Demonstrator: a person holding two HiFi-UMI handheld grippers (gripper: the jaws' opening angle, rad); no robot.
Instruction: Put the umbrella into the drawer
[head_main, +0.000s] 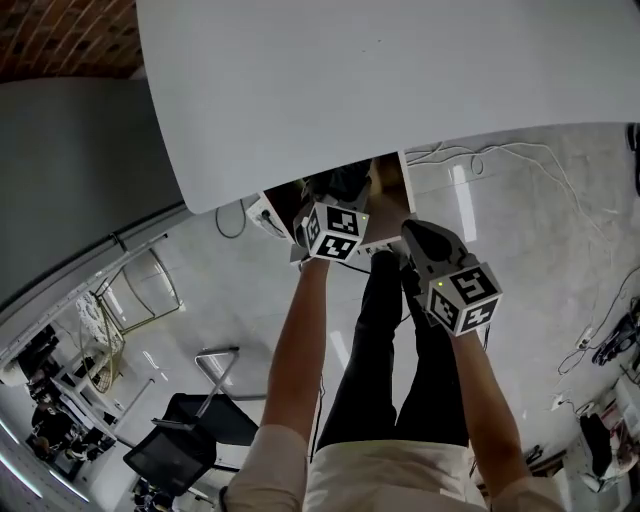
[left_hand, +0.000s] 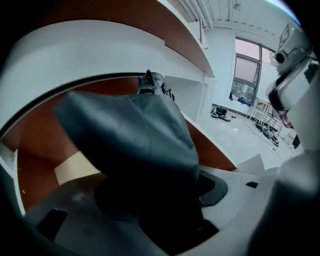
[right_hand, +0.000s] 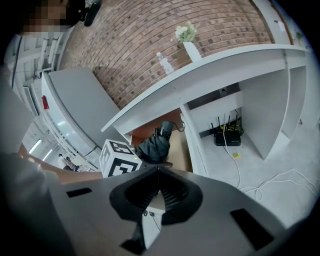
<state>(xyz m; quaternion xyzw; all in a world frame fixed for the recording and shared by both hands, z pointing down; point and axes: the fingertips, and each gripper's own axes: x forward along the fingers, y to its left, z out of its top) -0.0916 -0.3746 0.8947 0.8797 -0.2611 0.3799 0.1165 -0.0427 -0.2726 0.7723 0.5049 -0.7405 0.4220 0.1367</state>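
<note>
The left gripper (head_main: 330, 225) is clamping the folded dark grey umbrella (left_hand: 135, 135). In the left gripper view the bunched fabric is filling the space between the jaws and covering most of them, so only the gripper's grey body below is showing clearly. The umbrella is reaching forward into the open drawer (head_main: 392, 180), whose brown inner walls are curving around it, and its far end, a small dark tip with what looks like a strap (left_hand: 150, 80), is pointing deeper inside. Whether the umbrella is resting on the drawer floor or hanging just above it is hard to make out. From the head view, the white desk top (head_main: 400, 80) is hiding most of the drawer and the front of the left gripper. Only a dark slice of umbrella is peeking out beside the marker cube (head_main: 333, 232). The right gripper (right_hand: 159, 170) is hovering just beside the left one, outside the drawer, with its ribbed jaws pressed together and nothing between them. Its view is looking past the left gripper's cube at the umbrella lying over the drawer's pale wooden floor. A black router (right_hand: 228, 136) is sitting in the shadowed recess under the desk, with a white cable (right_hand: 250, 185) trailing from it across the floor.
</note>
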